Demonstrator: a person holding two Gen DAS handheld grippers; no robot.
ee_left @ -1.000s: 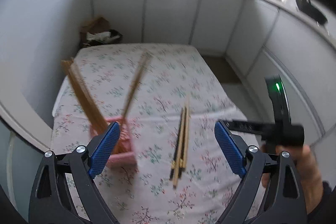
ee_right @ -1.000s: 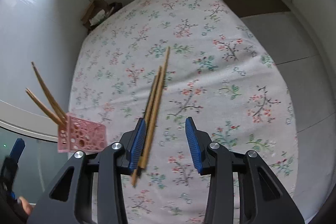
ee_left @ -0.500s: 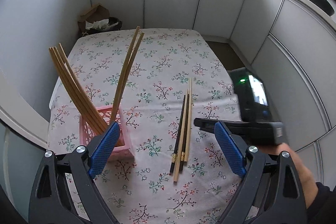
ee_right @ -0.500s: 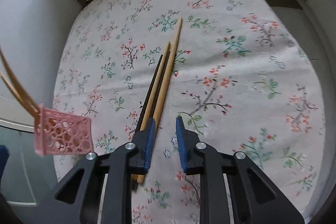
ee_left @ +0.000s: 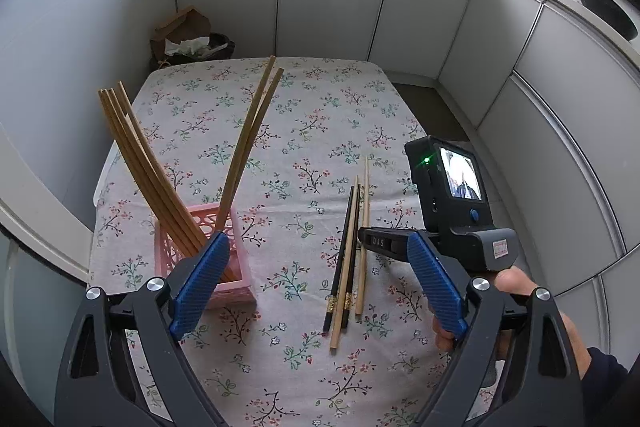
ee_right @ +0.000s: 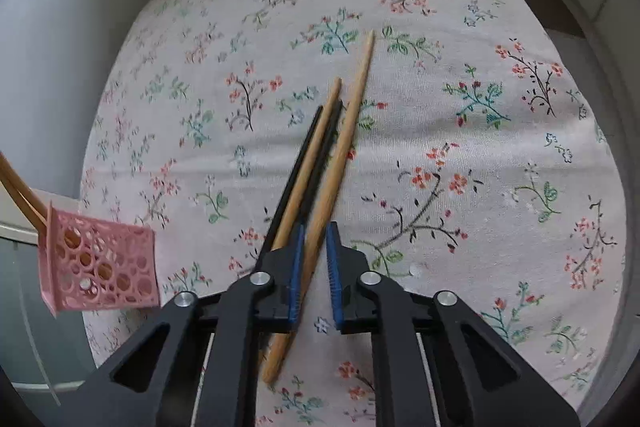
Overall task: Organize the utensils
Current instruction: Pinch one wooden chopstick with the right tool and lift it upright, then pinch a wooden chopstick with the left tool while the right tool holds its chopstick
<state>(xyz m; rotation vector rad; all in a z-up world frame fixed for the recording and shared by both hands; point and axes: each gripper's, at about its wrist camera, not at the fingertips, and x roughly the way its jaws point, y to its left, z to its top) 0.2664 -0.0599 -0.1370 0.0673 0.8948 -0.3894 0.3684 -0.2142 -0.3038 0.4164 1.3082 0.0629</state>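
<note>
Since a moment ago, the right tool [ee_right: 313, 259] has dropped lower and its blue pads have narrowed around the long pale wooden chopstick [ee_right: 337, 179], not yet pinching it. That stick lies on the flowered tabletop [ee_right: 480, 155] beside two black chopsticks [ee_right: 298, 163] and another wooden one. Only the left view shows the left tool [ee_left: 320, 279] spread wide, and the pink plastic holder [ee_left: 236, 267] full of brown chopsticks [ee_left: 148, 163].
</note>
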